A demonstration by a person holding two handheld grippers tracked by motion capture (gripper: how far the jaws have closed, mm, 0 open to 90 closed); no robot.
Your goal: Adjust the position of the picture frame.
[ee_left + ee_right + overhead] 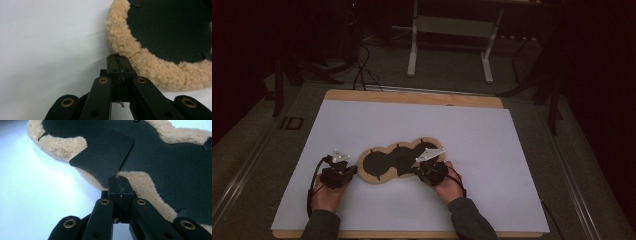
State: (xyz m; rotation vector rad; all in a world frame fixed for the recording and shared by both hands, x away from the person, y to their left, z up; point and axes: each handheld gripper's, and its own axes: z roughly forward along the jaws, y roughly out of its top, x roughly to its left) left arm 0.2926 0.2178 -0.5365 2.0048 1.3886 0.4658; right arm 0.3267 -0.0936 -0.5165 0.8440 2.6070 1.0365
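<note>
On the white bench [492, 150], a fleece-edged black pad [399, 160] lies flat. Left tongs [346, 173] are clamped on its fleece rim; right tongs [424, 170] are clamped on a black flap [105, 160]. Judged best: lift both ends evenly, keeping the fleece from slipping.

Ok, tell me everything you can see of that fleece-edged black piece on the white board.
The fleece-edged black piece lies flat on the white board. It is a lobed outline of joined rounds: a dark, leather-like middle, a tan curly fleece rim with seams, and small black tabs at the edge. The left tool, jaws shut, meets the fleece rim at its left end. The right tool, also shut, sits at a loose black flap lying over the rim.
</note>
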